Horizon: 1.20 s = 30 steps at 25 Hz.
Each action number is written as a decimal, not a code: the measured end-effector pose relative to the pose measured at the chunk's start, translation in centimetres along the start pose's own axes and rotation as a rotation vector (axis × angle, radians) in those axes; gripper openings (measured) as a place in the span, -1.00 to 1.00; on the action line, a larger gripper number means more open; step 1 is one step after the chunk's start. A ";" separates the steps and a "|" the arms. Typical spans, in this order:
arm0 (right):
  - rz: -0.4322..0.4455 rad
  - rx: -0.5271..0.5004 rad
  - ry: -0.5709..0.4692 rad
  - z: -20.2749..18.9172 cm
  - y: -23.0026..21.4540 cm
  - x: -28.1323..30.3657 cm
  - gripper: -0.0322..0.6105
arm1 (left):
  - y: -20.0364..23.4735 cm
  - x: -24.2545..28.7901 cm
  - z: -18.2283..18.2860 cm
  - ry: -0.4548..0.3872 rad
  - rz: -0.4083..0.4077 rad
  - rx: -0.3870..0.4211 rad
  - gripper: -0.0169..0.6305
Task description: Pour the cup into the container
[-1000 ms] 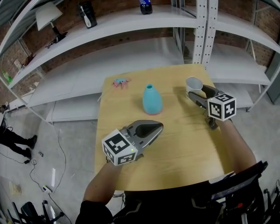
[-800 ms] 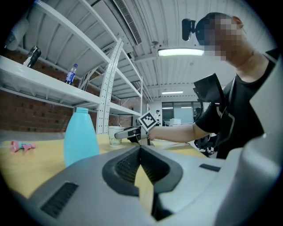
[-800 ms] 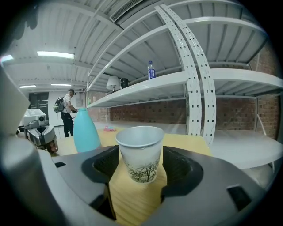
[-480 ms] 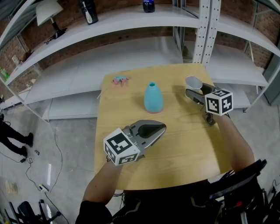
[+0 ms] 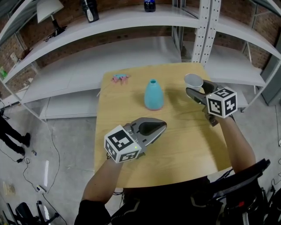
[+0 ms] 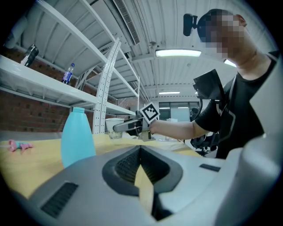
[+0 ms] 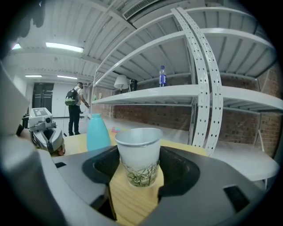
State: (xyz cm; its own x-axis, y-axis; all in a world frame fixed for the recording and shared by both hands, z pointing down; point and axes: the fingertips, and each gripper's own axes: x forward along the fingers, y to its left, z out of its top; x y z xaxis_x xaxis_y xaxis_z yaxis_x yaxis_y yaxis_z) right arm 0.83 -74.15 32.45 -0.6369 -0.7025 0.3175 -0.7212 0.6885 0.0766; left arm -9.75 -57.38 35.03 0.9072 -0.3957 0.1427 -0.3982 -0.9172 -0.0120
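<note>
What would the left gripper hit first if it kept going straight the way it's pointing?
Probably the right gripper holding the cup, though depth is unclear. The left gripper aims just right of the blue bottle.

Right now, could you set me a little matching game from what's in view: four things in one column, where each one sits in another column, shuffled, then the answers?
Things:
1. cup
2. blue bottle
3. small pink thing
4. lamp

Places:
A. up on a shelf behind the table
B. upright in the middle of the table
C. gripped in the right tongs
D. lying near the table's far left corner

Pairs: 1-C, 2-B, 3-D, 4-A.
</note>
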 end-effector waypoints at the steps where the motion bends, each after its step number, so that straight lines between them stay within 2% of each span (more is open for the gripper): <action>1: 0.002 -0.007 -0.009 0.6 0.4 -0.4 -0.01 | 0.0 0.0 0.0 0.000 -0.001 0.000 -0.94; 8: 0.036 -0.029 -0.053 6.2 3.3 -3.7 -0.02 | -0.3 -0.1 0.0 0.001 -0.009 -0.001 -0.94; 16: 0.049 -0.184 -0.061 11.7 6.8 -4.3 -0.02 | -1.2 -0.4 -0.1 0.002 -0.025 0.000 -0.94; 23: 0.057 -0.299 0.020 10.7 8.4 -0.5 -0.02 | -1.3 -0.6 -0.1 0.002 -0.030 0.000 -0.94; 30: 0.023 -0.477 0.096 9.5 8.6 1.9 -0.02 | -1.2 -1.2 -0.2 0.007 -0.050 0.005 -0.94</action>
State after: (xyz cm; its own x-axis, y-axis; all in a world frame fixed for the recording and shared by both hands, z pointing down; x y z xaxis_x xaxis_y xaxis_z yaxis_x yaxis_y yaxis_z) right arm -9.18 -71.29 24.77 -0.6069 -0.6817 0.4085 -0.4875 0.7253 0.4861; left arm -10.40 -55.84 35.07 0.9250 -0.3490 0.1503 -0.3517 -0.9361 -0.0092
